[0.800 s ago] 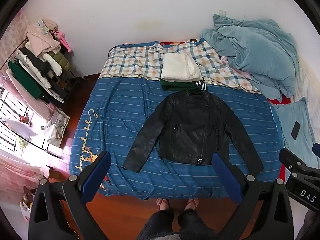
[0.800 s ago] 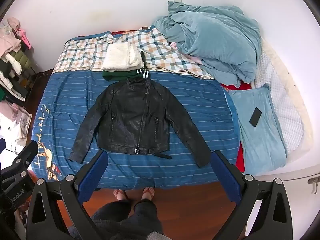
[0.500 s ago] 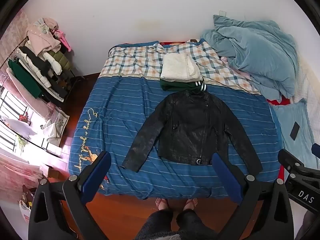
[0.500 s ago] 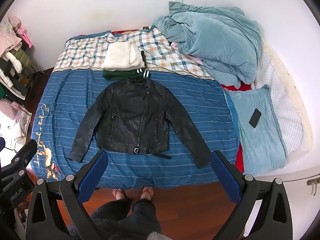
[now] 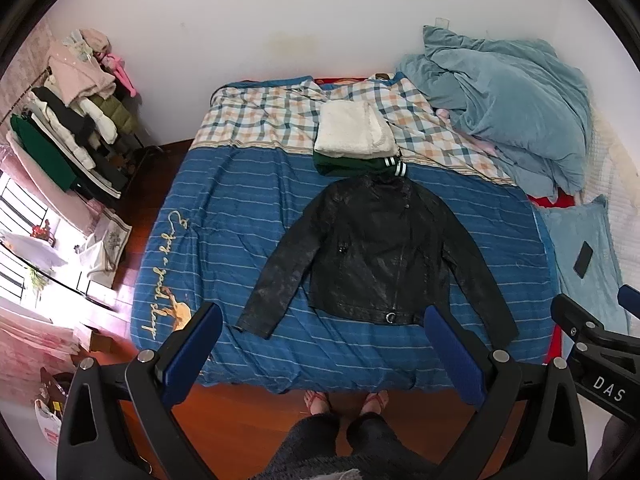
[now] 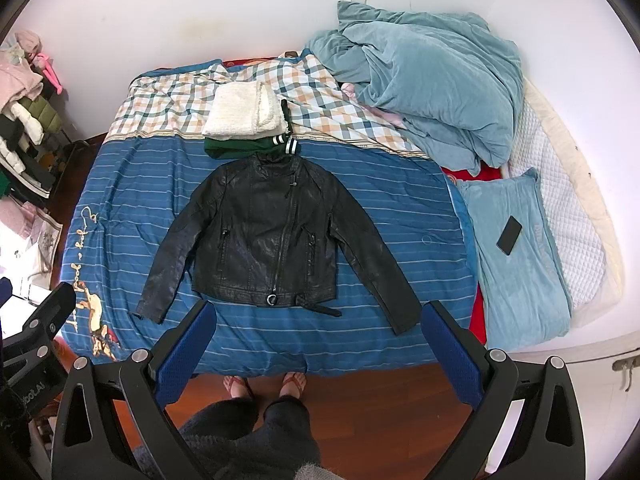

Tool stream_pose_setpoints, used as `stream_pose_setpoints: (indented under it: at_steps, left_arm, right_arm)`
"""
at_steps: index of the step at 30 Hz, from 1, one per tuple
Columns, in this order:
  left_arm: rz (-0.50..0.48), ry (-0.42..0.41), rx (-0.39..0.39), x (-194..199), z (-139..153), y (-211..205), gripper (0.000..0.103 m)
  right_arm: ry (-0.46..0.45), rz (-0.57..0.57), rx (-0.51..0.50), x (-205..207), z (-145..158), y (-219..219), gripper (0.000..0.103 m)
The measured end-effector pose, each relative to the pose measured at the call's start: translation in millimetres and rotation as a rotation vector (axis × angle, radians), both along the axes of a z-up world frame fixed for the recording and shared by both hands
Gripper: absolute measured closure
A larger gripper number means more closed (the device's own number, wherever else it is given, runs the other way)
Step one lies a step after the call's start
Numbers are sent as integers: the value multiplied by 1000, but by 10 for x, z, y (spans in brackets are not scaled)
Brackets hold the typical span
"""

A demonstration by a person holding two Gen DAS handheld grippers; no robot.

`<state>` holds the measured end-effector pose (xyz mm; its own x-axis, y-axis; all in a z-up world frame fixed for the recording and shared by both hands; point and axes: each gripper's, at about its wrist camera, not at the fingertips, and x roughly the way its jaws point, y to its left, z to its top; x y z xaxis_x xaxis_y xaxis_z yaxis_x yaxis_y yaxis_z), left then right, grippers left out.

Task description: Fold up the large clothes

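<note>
A black leather jacket [image 5: 376,256] [image 6: 272,240] lies flat, front up, sleeves spread, on the blue striped bedspread [image 5: 232,220] [image 6: 400,216]. Just beyond its collar sits a folded white fleece [image 5: 354,128] [image 6: 244,114] on a folded green garment [image 5: 344,164] [image 6: 232,148]. My left gripper [image 5: 322,348] hovers high above the bed's near edge, open, nothing between its blue pads. My right gripper [image 6: 318,344] hangs at the same height, open and empty too. Each gripper shows at the edge of the other's view.
A crumpled teal duvet [image 5: 508,100] [image 6: 424,80] fills the far right of the bed. A black phone [image 6: 509,235] lies on a teal pillow [image 6: 516,256]. A loaded clothes rack [image 5: 68,128] stands left. The person's feet [image 6: 264,386] stand on the wooden floor.
Both grippers have drifted very slightly; the jacket and the bed look the same. The jaws stay wide apart.
</note>
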<state>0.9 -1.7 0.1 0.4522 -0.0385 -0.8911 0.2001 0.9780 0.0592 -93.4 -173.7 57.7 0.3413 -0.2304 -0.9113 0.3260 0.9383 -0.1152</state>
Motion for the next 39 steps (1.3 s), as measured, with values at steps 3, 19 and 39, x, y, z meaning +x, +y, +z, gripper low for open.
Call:
stream_pose_setpoints:
  at_steps: [3,19,39]
  left_arm:
    - [3,26,-20,27,-20,15,0]
    - [0,16,-26,44,17,-8,0]
    - [-1,11,-27,37,23,-43,0]
  right_arm:
    - [1,4,-1,-2,4,3,0]
    - [1,3,-6,-2,48,-3,0]
    - [-1,4,-2,-9,111,-15,0]
